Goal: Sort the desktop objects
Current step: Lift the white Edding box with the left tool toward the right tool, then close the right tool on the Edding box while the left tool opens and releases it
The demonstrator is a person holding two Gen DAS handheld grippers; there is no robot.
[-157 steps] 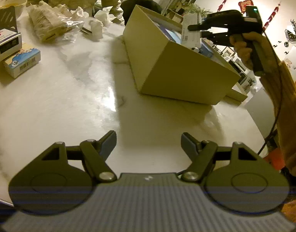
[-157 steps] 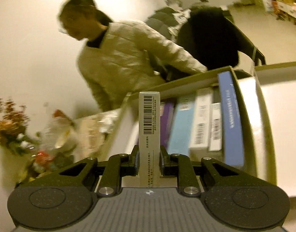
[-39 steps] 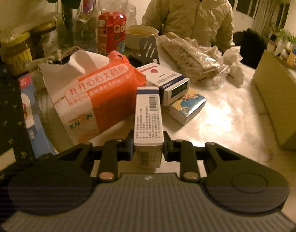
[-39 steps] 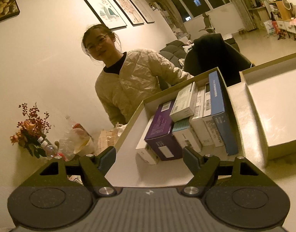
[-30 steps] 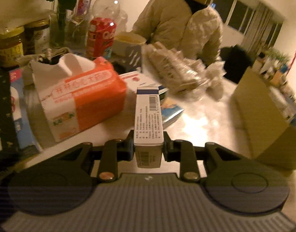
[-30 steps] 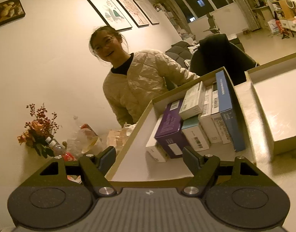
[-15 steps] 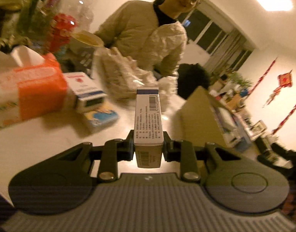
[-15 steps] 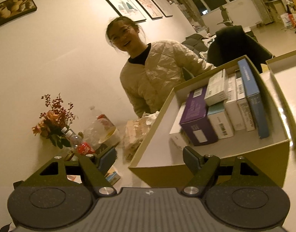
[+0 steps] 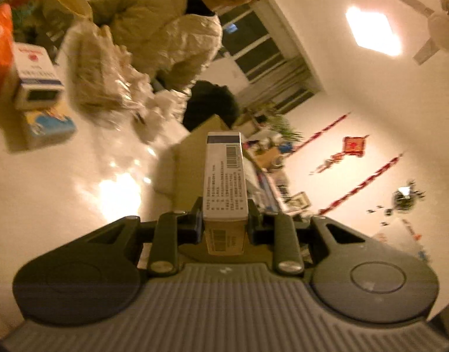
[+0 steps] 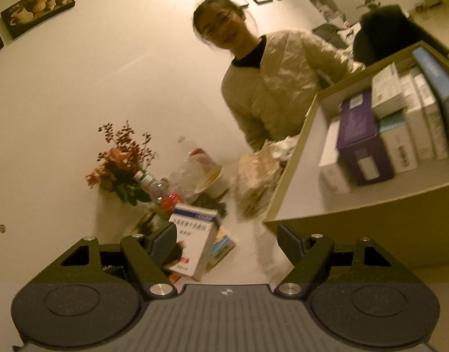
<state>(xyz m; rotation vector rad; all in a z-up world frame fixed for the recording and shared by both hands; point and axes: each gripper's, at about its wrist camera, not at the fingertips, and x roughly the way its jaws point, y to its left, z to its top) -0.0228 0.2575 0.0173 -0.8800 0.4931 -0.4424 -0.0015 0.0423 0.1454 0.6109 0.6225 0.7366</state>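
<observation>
My left gripper is clamped on a slim white carton; its pads press both long sides near the lower end, and the carton stands up between them with a dark band and a barcode at its far end. The whole left wrist view is tilted. Just beyond the carton sits the open cardboard box on the pale, glossy worktop, its near wall facing me.

My right gripper stands wide with nothing between the pads. In its view the cardboard box is to the right and close, and inside it several cartons stand in a row: a purple carton nearest the middle, white ones beside it, and a blue one at the far right.

To the left on the worktop, away from the box, lie things not yet sorted: a white-and-blue carton resting on a flatter colourful pack, which the left wrist view shows as well, next to an orange tissue pack. Farther off are a crinkled plastic bag, bottles and a vase of flowers. A person in a quilted pale jacket stands at the far side of the worktop.
</observation>
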